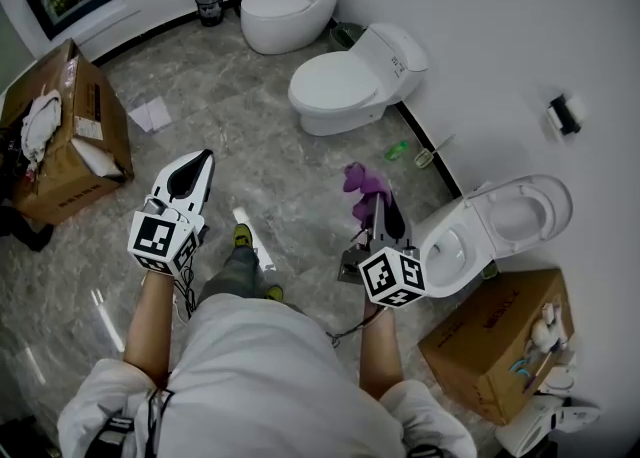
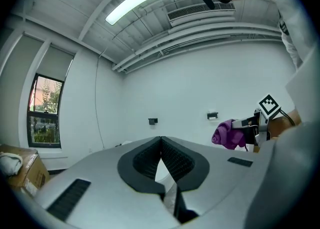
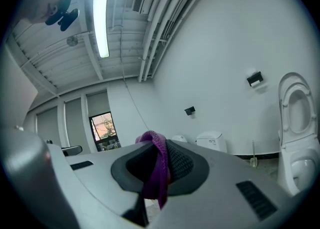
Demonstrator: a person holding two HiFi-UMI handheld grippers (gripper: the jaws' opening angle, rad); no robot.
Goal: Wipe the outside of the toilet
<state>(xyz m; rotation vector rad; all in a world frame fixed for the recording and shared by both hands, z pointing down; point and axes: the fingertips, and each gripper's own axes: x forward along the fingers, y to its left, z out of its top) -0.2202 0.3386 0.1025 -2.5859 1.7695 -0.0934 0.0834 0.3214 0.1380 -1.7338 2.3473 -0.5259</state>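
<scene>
Right gripper [image 1: 378,208] is out front, jaws clamped on a crumpled purple cloth [image 1: 362,186] that bunches over the tips and hides them from the head view. In the right gripper view the cloth hangs down between the black pads [image 3: 182,165].

Left gripper [image 1: 203,160] is held over the bare grey marbled floor [image 1: 290,171], jaws closed tip to tip with nothing between them.

The white ceramic toilet with its lid raised [image 1: 455,246] sits just right of the right gripper, against the white wall [image 1: 500,66]. Its base is lost behind the gripper's marker cube and the brown cardboard box [image 1: 495,341] beside it. The cloth is near the bowl but apart from it.

There is open floor ahead and to the left. A second white toilet with closed lid [image 1: 350,81] and a third rounded white toilet [image 1: 285,8] stand further along the wall, well apart. The person's white-shirted torso [image 1: 270,376] covers the near floor. In the right gripper view the open toilet is cut off by the picture's right edge.
</scene>
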